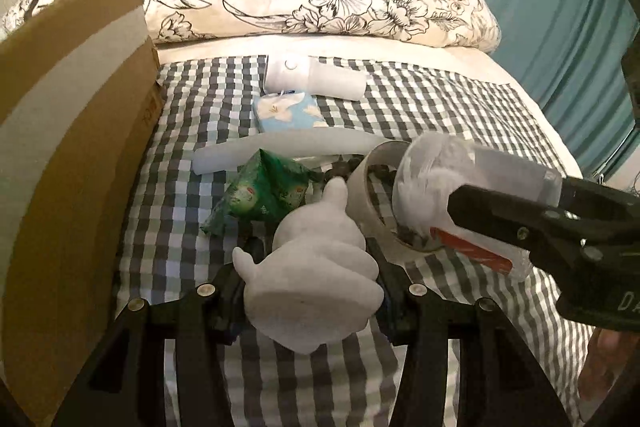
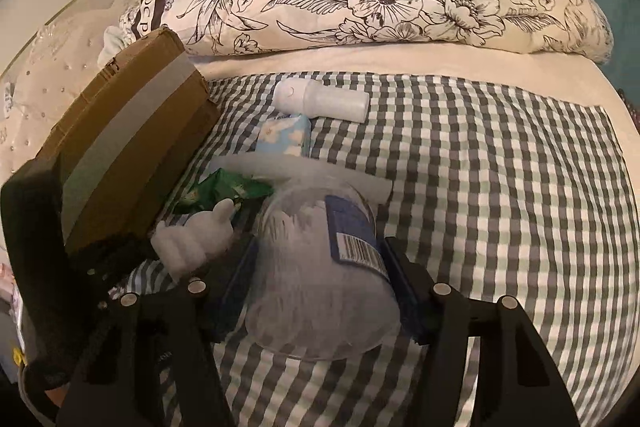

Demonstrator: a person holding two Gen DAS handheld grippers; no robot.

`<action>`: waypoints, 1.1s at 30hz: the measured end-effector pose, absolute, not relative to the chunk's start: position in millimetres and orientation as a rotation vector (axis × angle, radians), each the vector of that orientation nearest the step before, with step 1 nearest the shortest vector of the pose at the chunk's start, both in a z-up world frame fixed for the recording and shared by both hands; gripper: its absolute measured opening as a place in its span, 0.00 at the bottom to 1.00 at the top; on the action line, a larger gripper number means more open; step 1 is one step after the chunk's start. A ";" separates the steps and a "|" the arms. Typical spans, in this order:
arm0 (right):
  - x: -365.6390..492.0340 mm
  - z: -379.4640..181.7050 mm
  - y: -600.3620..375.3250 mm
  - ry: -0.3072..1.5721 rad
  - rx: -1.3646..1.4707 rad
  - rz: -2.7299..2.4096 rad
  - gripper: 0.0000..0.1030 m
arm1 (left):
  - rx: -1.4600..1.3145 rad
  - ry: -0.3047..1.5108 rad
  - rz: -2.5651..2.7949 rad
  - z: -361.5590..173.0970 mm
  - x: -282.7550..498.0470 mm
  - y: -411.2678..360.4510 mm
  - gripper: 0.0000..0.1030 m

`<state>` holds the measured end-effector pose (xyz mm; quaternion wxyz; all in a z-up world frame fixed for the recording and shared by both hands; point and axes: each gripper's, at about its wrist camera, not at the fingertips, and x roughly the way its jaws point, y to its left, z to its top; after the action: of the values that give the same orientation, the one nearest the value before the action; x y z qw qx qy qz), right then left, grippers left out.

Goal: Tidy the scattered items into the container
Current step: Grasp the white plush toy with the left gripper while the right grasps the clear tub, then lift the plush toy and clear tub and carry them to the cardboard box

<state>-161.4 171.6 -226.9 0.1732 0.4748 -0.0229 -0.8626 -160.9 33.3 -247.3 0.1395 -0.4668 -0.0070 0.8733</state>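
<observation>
L gripper (image 1: 308,291) is clamped on the white foam figure (image 1: 312,267): light, squashy, hold mid-body. R gripper (image 2: 320,267) grips the clear plastic jar (image 2: 320,267) w/ cotton inside: light, slick, thin wall, squeeze easy. Both just above the checked cloth (image 2: 480,187); cardboard box (image 1: 72,147) on your left.

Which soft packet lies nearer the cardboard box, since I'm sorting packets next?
The green packet, crumpled beside the white figure; the blue floral one lies farther back by the white bottle.
</observation>
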 end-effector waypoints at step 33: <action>-58.6 -134.9 193.2 -0.146 1.147 -2.574 0.60 | -1.108 0.091 2.647 -127.6 -70.6 25.4 0.50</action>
<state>-58.6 193.2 -134.9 0.1591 0.4013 -0.0512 -0.9006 -70.6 25.4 -127.6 0.1348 -0.3823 0.0315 0.9136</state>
